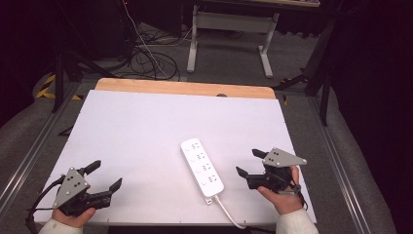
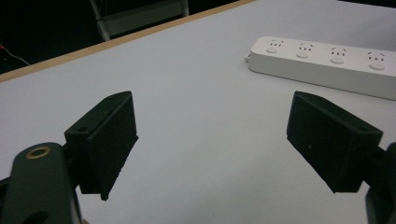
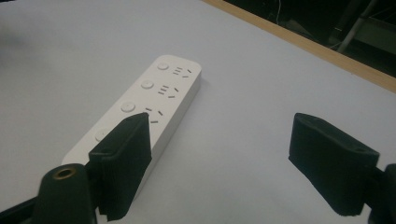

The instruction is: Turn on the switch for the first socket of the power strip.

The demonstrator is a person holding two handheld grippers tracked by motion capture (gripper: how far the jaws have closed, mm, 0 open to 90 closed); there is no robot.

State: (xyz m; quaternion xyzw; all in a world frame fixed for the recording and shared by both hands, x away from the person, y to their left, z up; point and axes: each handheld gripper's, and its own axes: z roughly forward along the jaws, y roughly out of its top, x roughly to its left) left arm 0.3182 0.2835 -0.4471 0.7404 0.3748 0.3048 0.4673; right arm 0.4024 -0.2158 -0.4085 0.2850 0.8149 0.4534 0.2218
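Strip | between tongs | nearer right tongs, apart

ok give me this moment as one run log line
left gripper: open, nothing held | right gripper: open, nothing held, beside power strip | power strip: flat on white table, cord toward near edge

The power strip lies on the tabletop, right of centre, between the left gripper and right gripper.
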